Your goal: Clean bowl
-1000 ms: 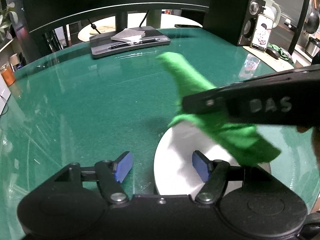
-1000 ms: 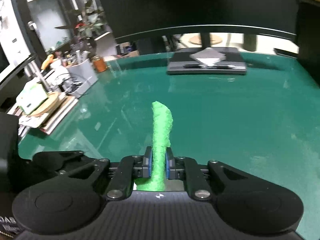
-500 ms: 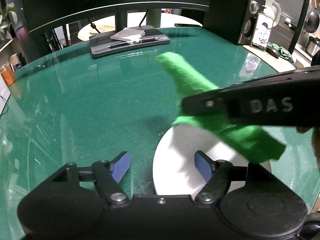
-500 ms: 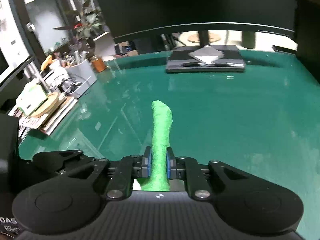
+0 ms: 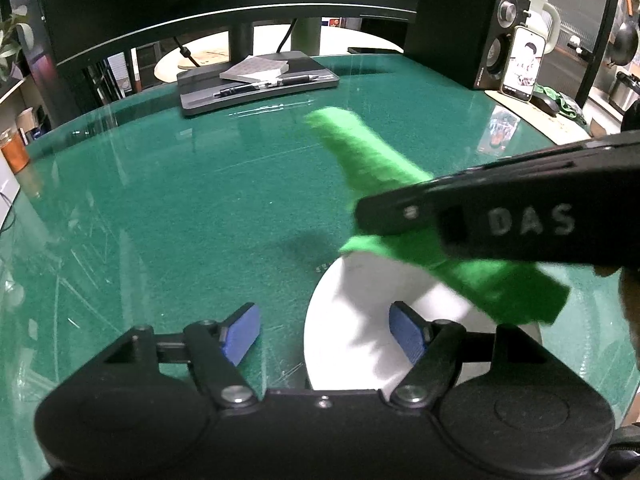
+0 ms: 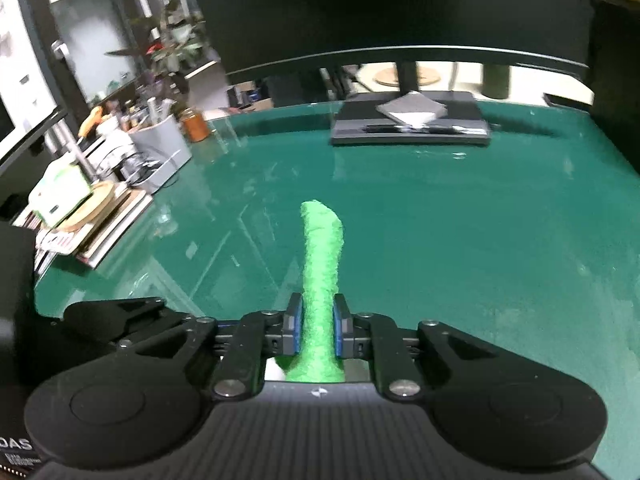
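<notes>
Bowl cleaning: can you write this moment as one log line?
step: wipe bowl | right tool: shut on cloth | left tool: open, straddling bowl rim | cloth: above bowl

Bowl (image 5: 352,332) partly behind cloth (image 5: 500,284)

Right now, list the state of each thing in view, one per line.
Right gripper: shut on the bright green cloth.
Bright green cloth: clamped, hanging over the bowl.
Left gripper: open, straddling the bowl's rim.
White round bowl: upright on the green glass-topped table.
</notes>
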Demonstrator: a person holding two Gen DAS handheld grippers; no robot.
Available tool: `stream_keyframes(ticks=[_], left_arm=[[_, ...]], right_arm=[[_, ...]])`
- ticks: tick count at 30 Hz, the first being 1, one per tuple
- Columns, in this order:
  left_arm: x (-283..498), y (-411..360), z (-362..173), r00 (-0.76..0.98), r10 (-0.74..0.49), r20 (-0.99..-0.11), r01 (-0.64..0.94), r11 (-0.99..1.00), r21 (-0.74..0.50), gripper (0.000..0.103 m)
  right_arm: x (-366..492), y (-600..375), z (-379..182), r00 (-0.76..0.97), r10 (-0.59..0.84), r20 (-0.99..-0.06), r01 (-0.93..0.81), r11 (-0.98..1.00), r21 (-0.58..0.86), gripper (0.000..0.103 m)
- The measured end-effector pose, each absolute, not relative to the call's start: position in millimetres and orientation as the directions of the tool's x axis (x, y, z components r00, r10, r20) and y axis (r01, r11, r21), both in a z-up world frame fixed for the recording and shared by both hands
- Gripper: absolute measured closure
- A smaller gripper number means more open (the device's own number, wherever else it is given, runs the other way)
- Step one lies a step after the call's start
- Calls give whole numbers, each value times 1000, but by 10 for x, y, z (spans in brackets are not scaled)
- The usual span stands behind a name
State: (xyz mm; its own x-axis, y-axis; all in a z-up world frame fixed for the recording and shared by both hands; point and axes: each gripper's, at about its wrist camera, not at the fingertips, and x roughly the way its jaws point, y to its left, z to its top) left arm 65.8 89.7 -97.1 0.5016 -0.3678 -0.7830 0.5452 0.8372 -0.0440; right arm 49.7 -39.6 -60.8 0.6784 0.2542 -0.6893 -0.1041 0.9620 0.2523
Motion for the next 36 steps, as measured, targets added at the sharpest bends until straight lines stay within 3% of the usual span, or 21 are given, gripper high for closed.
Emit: stream_keyframes(ticks=[11,36], left_arm=[[661,893,-977,504,-363,-784,544,838,-38,31],[662,876,-970,506,-353,-787,539,842,-30,29]], right_arm=[[531,-274,-611,675,262,-690,-136,963,232,86],[411,-598,-682,691,207,-693,-16,962,272,86]])
